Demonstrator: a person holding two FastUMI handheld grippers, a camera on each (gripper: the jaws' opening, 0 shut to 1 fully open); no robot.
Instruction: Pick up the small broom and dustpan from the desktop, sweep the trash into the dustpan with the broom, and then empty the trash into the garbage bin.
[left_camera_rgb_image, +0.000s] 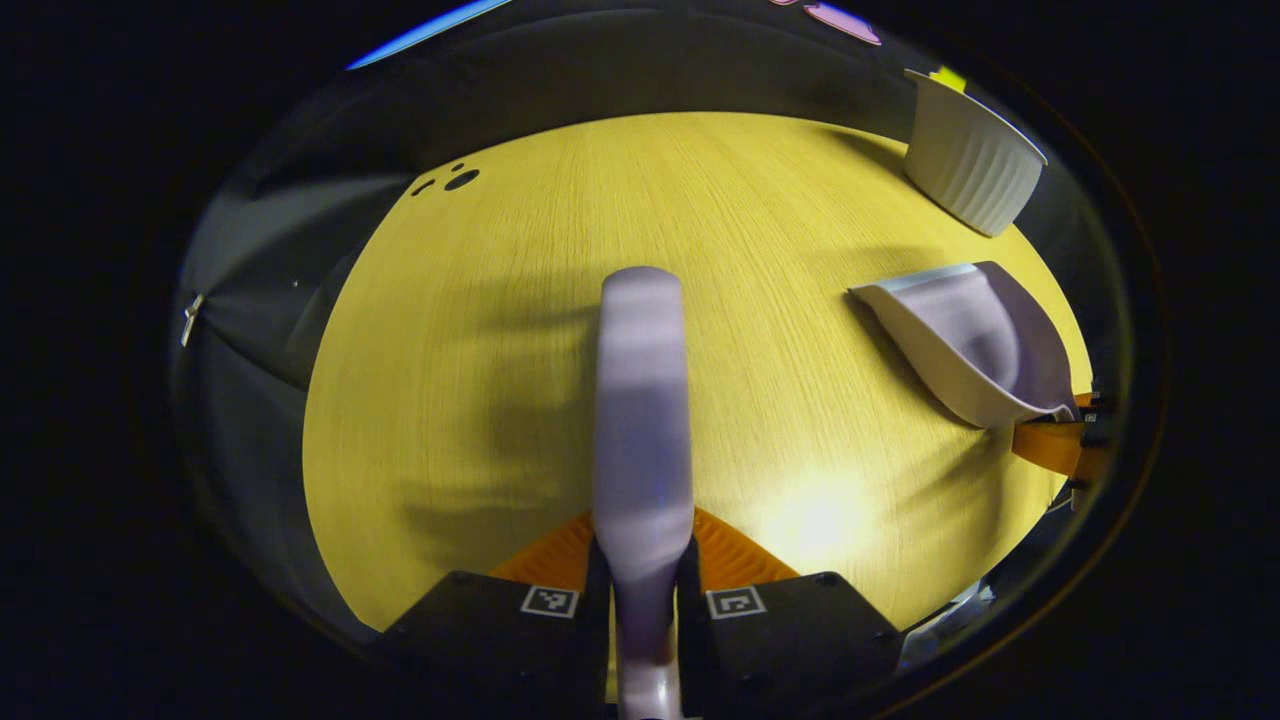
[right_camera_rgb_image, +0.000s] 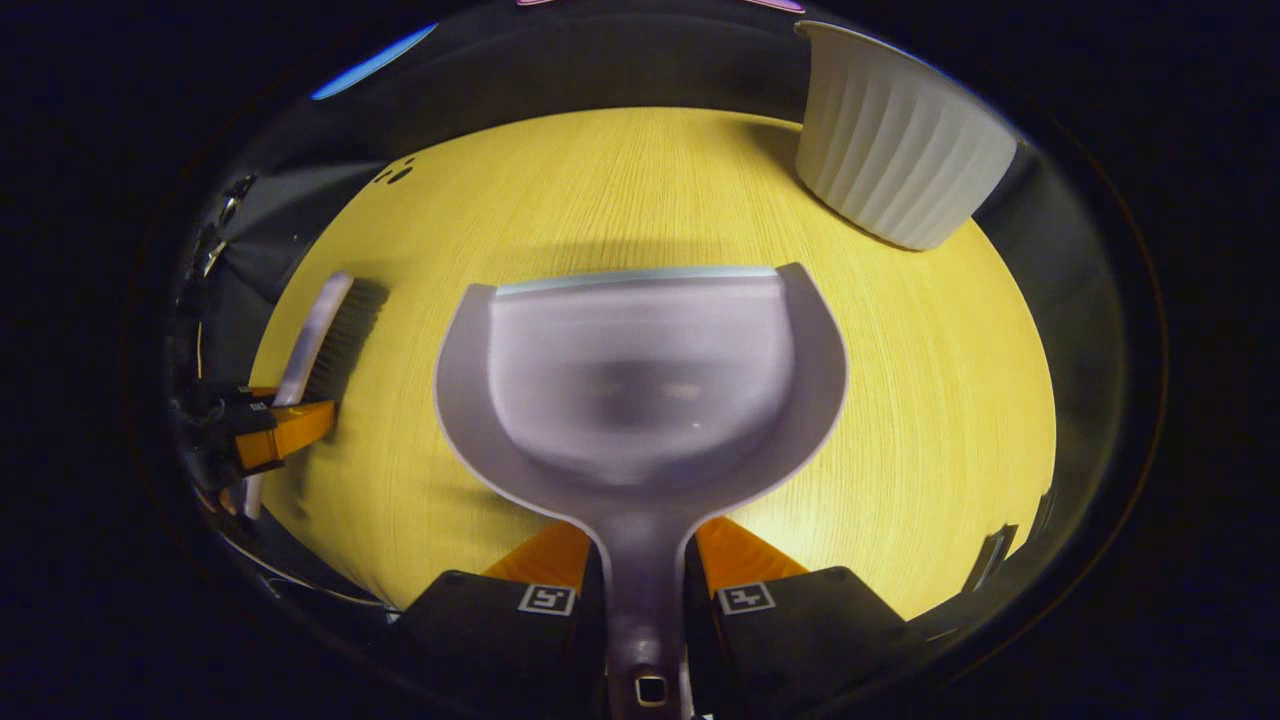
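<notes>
Left gripper (left_camera_rgb_image: 643, 560) clamped on lilac plastic broom (left_camera_rgb_image: 642, 400) above yellow wood-grain desktop (left_camera_rgb_image: 500, 400); right gripper (right_camera_rgb_image: 641, 560) clamped on lilac dustpan (right_camera_rgb_image: 640, 380) handle; white ribbed bin (right_camera_rgb_image: 890, 150) at far edge.

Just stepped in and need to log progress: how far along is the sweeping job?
Pickup looks done: the left gripper is shut on the broom, the right gripper on the dustpan. The pan looks empty, and I see no trash on the desk. Sweeping and emptying into the bin remain.
</notes>
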